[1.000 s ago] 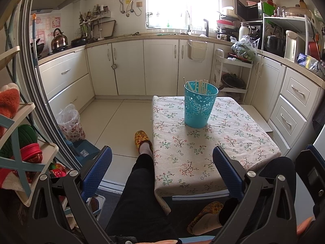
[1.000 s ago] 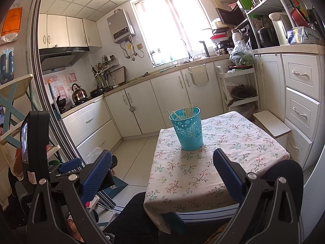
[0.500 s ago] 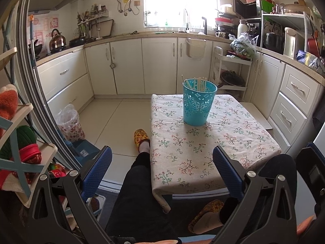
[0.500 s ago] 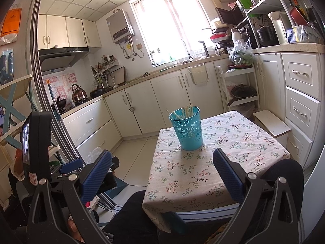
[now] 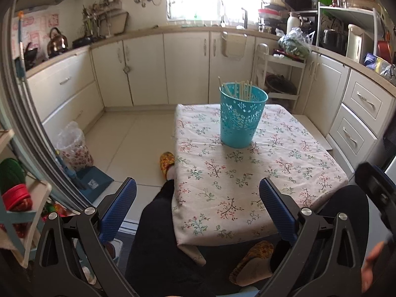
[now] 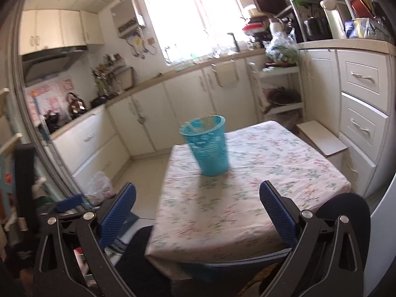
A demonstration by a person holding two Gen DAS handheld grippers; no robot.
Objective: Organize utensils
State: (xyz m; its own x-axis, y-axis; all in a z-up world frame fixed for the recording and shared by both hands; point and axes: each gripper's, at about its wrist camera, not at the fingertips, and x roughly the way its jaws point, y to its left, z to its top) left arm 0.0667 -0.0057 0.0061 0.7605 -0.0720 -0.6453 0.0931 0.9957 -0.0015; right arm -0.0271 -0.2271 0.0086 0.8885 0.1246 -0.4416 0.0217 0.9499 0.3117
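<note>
Both spread wide and empty: left gripper (image 5: 197, 206) and right gripper (image 6: 197, 206) hover short of the teal basket (image 5: 243, 114), chopsticks (image 5: 243, 88) upright inside, mid-table (image 5: 284, 173).

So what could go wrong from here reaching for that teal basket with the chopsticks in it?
1. The teal basket is tall and stands upright on a loose floral tablecloth; a side nudge may tip it.
2. The chopsticks stick up above the rim, so an open left gripper or right gripper coming in low could snag them.
3. The right wrist view is blurred, so aim is uncertain.
</note>
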